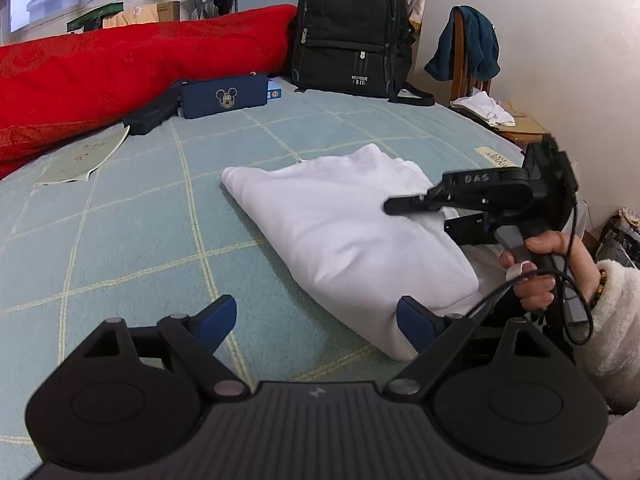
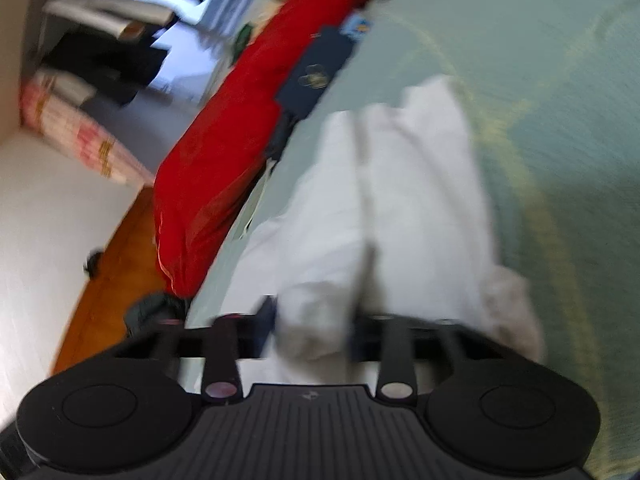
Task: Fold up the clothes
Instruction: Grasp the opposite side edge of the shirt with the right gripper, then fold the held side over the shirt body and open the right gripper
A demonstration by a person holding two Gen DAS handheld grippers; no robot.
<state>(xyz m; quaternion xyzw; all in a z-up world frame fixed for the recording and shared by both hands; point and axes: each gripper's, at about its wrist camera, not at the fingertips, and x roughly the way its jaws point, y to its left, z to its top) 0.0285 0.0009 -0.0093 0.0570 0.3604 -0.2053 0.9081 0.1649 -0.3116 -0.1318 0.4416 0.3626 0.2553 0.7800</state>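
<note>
A white garment point(image 1: 344, 232), folded into a thick bundle, lies on the pale green checked bed sheet point(image 1: 140, 220). My left gripper point(image 1: 316, 322) hovers open at the bundle's near end; its right blue pad point(image 1: 416, 324) touches the cloth edge and its left pad stands over bare sheet. A hand in a fluffy white sleeve point(image 1: 616, 312) holds my right gripper point(image 1: 416, 216) at the bundle's right side. One finger lies on top of the cloth and the other is hidden beneath. The blurred right wrist view shows a fold of the white garment point(image 2: 400, 200) pinched in the right gripper point(image 2: 312, 332).
A red quilt point(image 1: 120, 68) runs along the bed's far left. A black backpack point(image 1: 352, 28) and a blue cartoon-mouse case point(image 1: 224, 96) sit at the back, and a printed sheet point(image 1: 80, 156) lies at left. A wooden chair point(image 1: 468, 60) draped with teal cloth stands at right.
</note>
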